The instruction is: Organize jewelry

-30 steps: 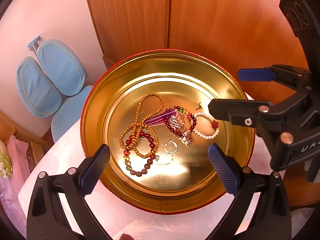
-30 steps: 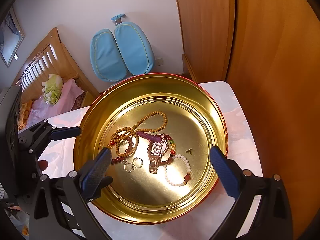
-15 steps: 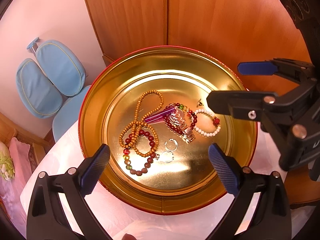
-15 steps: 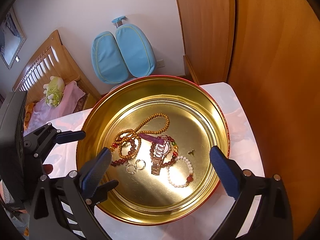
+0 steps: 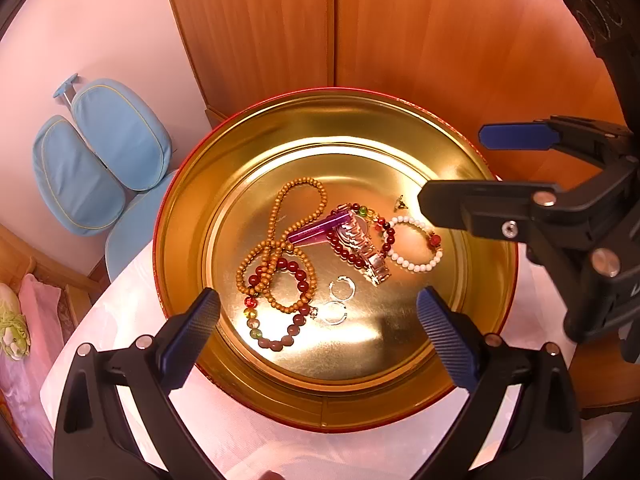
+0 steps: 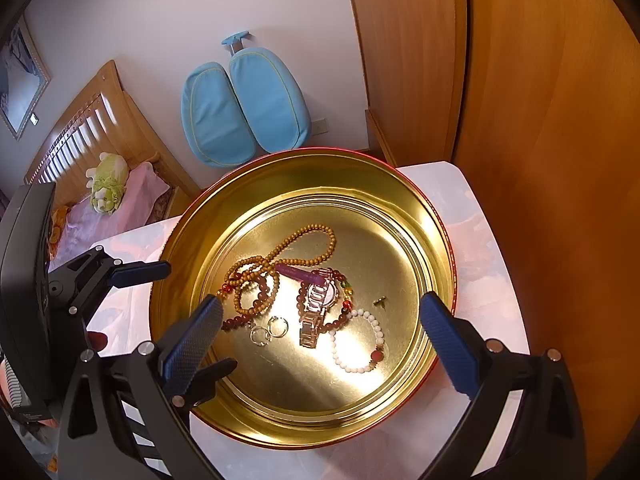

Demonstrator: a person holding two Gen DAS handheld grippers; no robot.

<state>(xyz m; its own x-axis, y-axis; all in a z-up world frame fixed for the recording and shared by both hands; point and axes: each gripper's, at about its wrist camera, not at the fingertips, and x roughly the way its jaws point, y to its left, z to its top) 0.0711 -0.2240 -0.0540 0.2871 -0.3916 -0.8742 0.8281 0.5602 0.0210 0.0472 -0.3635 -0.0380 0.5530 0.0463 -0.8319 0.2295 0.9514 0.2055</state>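
A round gold tin (image 5: 188, 216) (image 6: 436, 240) on a small white table holds tangled jewelry: a long tan bead necklace (image 5: 298, 186) (image 6: 316, 232), a dark red bead bracelet (image 5: 294, 268), a purple stick (image 5: 320, 227) (image 6: 298, 274), a metal watch (image 5: 370, 254) (image 6: 316, 312), a white bead bracelet (image 5: 416, 266) (image 6: 352, 364), two silver rings (image 5: 340, 300) (image 6: 270, 330) and a small gold earring (image 5: 400, 203) (image 6: 380, 302). My left gripper (image 5: 318, 330) is open above the tin's near rim. My right gripper (image 6: 322, 340) is open above the tin; it shows in the left wrist view (image 5: 472, 172).
A wooden wardrobe (image 5: 400, 32) stands right behind the table. A blue chair (image 6: 244, 104) and a bed with a pink blanket (image 6: 116, 208) lie beyond the table's left side. The white table (image 6: 484, 280) extends little past the tin.
Both grippers have risen and drawn back slightly from the tin. The right gripper has shifted a little to the right in the left wrist view. The jewelry has not moved.
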